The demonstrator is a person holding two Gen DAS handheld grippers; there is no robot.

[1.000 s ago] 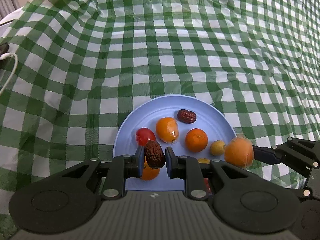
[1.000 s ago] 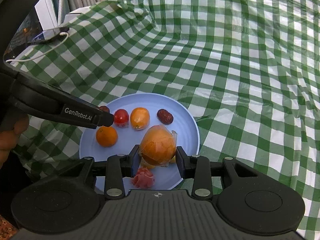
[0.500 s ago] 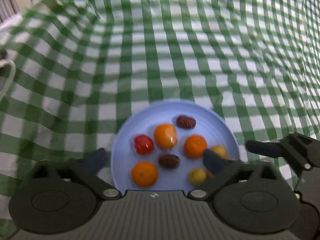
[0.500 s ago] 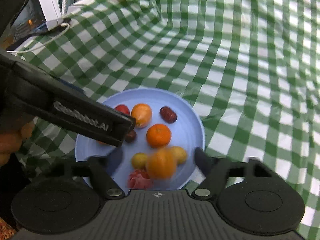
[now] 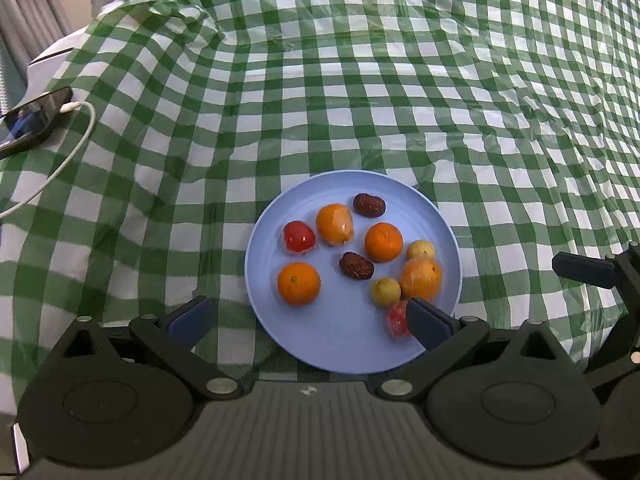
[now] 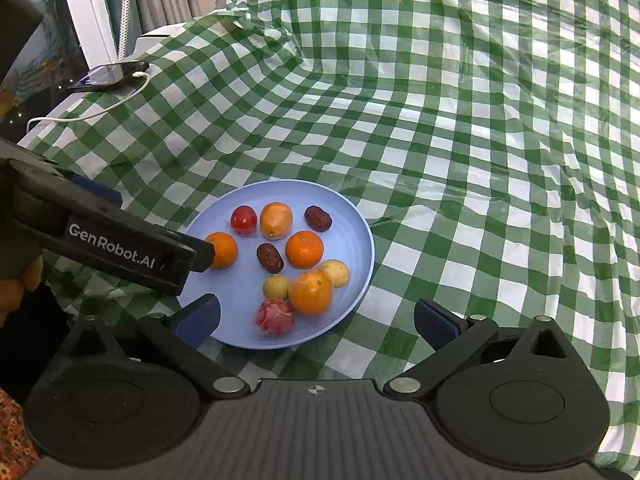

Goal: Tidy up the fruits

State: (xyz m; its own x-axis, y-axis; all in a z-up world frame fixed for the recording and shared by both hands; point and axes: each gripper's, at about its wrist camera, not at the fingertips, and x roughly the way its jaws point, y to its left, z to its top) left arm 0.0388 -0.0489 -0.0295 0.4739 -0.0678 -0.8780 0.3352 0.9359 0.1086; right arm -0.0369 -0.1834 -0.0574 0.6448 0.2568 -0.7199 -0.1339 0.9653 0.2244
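- With all fruits (image 5: 383, 242) lying on the plate (image 5: 344, 350), both grippers, left (image 5: 308, 322) and right (image 6: 316, 322), stand spread and empty
- Withdraw level; keep fingers off the plate rim

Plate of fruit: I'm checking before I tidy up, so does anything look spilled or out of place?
Nothing stands out. All the fruit sits inside the blue plate, none on the checked cloth. Both grippers, left and right, are open and empty.

Bare cloth (image 5: 360, 100) beyond crowded plate (image 5: 344, 344)
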